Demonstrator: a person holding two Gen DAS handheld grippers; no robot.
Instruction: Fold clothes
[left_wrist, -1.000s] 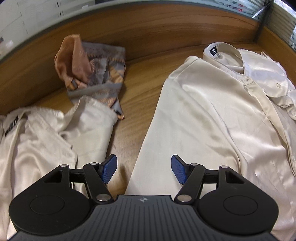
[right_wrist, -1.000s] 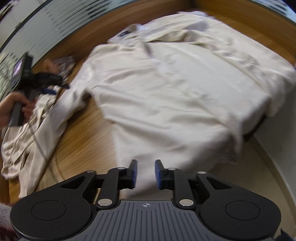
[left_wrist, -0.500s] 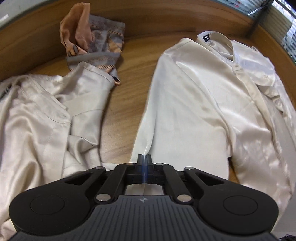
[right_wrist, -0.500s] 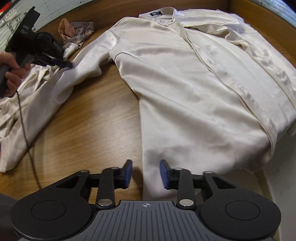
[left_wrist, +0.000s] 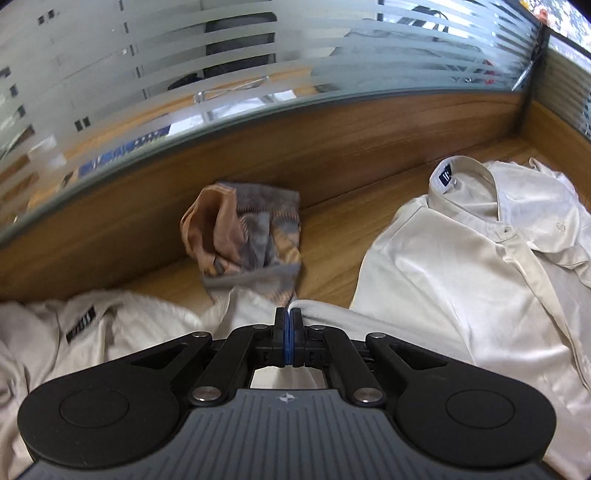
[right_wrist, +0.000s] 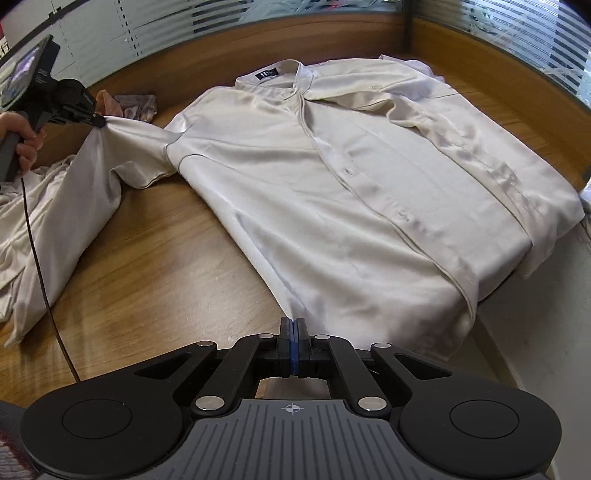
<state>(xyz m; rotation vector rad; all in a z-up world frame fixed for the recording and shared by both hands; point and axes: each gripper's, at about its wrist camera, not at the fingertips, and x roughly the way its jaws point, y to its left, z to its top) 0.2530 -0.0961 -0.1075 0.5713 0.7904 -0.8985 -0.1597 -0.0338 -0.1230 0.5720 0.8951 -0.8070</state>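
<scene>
A cream satin shirt (right_wrist: 354, 184) lies face up on the wooden table (right_wrist: 166, 266), collar at the far side. My right gripper (right_wrist: 294, 325) is shut on the shirt's bottom hem at its near left corner. The left gripper (left_wrist: 287, 314) is shut on the shirt's left sleeve (right_wrist: 110, 155) and holds it lifted off the table; in the right wrist view the left gripper (right_wrist: 96, 120) shows at far left, held by a hand (right_wrist: 22, 136). The shirt's body and collar (left_wrist: 461, 184) appear at the right of the left wrist view.
A second cream garment (left_wrist: 74, 332) lies crumpled at the left. An orange and grey patterned cloth (left_wrist: 243, 236) sits by the wooden back wall (left_wrist: 295, 147). The table's right edge (right_wrist: 517, 314) runs close beside the shirt. A cable (right_wrist: 40, 266) hangs from the left gripper.
The left gripper closed on the sleeve and raised it. My right gripper shut on the hem corner, having been open half a second ago.
</scene>
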